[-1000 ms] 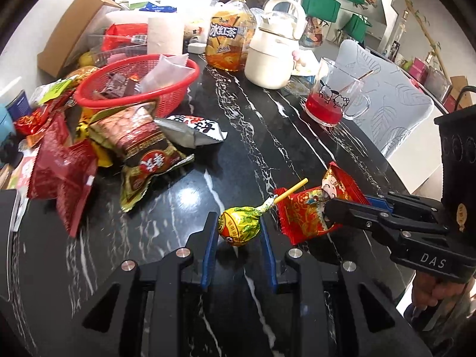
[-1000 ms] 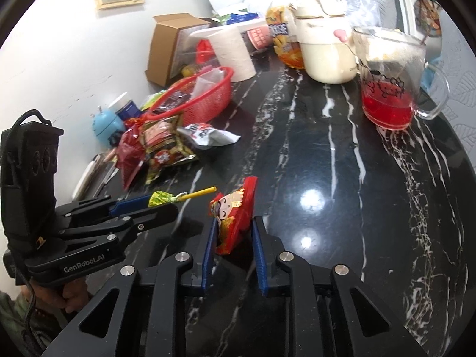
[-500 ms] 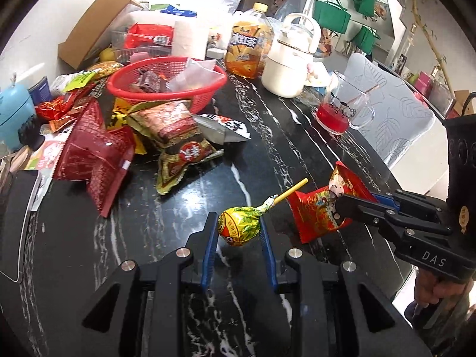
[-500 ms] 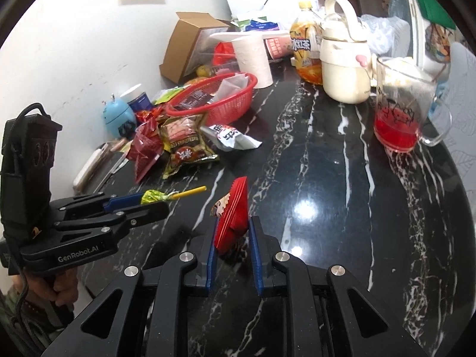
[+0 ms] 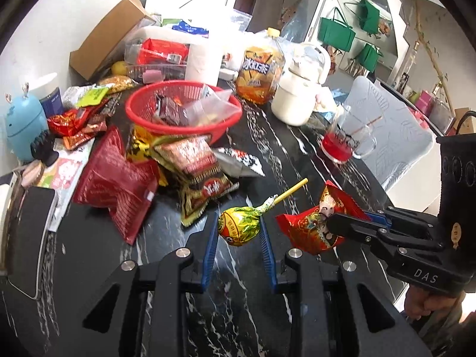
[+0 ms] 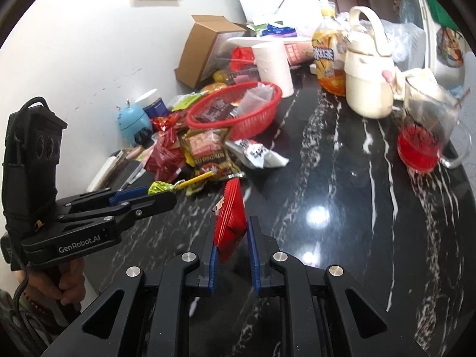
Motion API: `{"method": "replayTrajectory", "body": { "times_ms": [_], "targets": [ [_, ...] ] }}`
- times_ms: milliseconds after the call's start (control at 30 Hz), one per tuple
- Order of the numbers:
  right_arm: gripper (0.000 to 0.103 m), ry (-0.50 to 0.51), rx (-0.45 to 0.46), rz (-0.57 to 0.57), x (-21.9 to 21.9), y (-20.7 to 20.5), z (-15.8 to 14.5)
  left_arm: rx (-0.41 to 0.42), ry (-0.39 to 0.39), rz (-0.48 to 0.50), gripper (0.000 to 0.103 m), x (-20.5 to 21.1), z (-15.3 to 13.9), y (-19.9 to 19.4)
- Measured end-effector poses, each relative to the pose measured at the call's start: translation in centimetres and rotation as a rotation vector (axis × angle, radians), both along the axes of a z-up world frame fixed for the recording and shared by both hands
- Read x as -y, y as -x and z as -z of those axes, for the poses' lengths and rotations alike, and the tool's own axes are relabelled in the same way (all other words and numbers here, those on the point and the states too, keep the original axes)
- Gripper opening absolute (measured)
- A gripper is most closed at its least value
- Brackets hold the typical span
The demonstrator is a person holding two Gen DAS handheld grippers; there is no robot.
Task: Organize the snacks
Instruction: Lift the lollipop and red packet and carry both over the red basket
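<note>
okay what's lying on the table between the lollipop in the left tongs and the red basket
In the left wrist view, a pile of snack packets lies between the lollipop and the red basket, which already holds a few.

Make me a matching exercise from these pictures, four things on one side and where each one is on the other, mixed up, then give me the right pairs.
Things
1. lollipop
2. small red packet
3. clear plastic bag
4. glass mug of red drink

Places
A. in the red basket
B. standing on the black marble table
C. between the left gripper's pads
D. between the right gripper's pads

Pairs: 1-C, 2-D, 3-A, 4-B
</note>
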State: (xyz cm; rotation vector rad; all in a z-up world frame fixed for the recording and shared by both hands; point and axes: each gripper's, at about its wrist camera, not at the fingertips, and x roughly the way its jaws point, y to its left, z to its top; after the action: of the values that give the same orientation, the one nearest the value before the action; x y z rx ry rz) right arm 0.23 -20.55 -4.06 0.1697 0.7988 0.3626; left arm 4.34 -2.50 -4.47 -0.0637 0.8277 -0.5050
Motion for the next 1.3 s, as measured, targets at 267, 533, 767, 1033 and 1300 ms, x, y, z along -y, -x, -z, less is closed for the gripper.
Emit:
{"method": "replayTrajectory", "body": {
  "times_ms": [267, 533, 767, 1033, 1300],
  "targets": [
    [0.017, 0.039, 0.055, -0.050, -1.1, -1.6, -2.2, 0.059, 0.007, -0.022, 0.027, -1.0, -2.0, -1.2],
    [0.017, 0.052, 0.119, -0.095, -1.9, -3.9, -4.5, 0.119, 0.015, -0.025, 0.027, -1.4, -4.3, -2.9],
    [0.017, 0.059, 0.180, -0.107, -1.9, -6.7, -6.7, 0.178, 0.011, -0.033, 0.027, -1.5, -6.5, -5.7],
    [0.017, 0.056, 0.204, -0.112, -2.0, -10.9, -8.0, 0.234, 0.002, -0.042, 0.027, -1.4, -8.4, -9.9],
    [0.017, 0.074, 0.239, -0.119, -2.2, -15.7, -8.8, 0.257, 0.014, -0.057, 0.027, -1.1, -8.6, -14.8]
  ]
}}
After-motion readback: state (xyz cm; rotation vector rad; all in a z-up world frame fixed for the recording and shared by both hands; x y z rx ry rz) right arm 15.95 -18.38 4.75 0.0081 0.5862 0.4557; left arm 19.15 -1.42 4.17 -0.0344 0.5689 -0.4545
